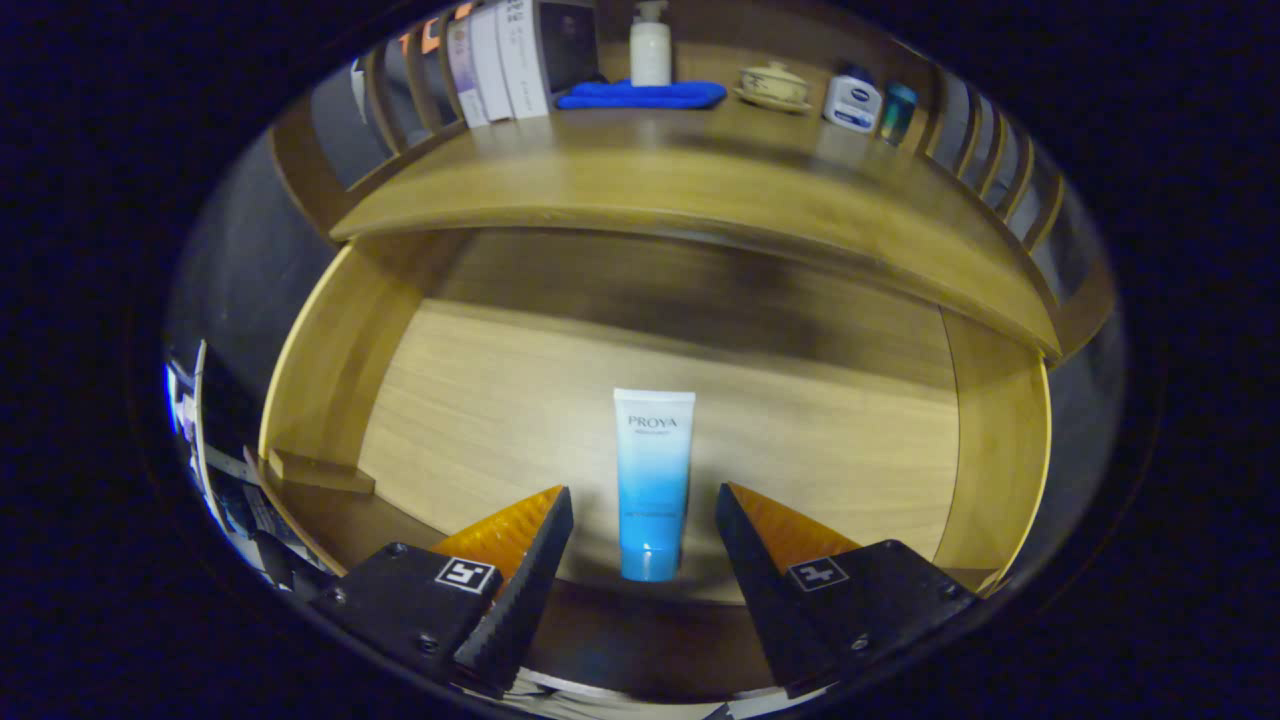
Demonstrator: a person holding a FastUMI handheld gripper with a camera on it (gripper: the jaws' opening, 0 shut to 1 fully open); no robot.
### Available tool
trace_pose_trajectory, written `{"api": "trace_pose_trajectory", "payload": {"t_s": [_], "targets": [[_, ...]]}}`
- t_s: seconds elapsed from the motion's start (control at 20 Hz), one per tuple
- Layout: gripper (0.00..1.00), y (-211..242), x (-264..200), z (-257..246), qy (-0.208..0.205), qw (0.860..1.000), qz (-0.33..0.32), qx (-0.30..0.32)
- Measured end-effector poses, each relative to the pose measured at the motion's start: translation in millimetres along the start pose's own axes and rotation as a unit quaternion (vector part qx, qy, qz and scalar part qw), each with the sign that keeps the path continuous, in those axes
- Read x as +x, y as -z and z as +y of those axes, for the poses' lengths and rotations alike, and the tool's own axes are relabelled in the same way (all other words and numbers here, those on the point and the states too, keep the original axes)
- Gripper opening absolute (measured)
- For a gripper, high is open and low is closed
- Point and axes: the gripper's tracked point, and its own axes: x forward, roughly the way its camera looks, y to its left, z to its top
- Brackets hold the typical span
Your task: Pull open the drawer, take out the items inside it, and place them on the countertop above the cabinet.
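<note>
I see one tube [653,480], white fading to blue, lying on the floor of the open drawer [480,400] with its cap end toward me. It is the single item I can count in there. It lies between my two fingers, and my gripper [645,520] has them spread apart, one on each side of the tube's lower half, neither touching it as far as I can tell. Above the drawer runs the countertop [700,190]. On it I count one pump bottle [650,45] standing on one folded blue cloth [640,95], three upright boxes [497,65] beside them, one lidded cup on a saucer [773,85], and two small bottles [868,103] near the railing.
</note>
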Motion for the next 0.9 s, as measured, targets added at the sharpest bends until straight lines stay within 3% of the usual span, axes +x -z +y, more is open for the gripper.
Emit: {"api": "trace_pose_trajectory", "payload": {"t_s": [0.25,0.4,0.45,0.9], "targets": [[0.81,2,20,-3,0.004,0.999,0.033,0.029],[0.56,6,26,-2,0.006,0.998,0.05,0.036],[0.52,5,27,-2,0.008,0.998,0.047,0.033],[0.43,-2,16,-3,0.001,0.999,-0.02,0.037]]}}
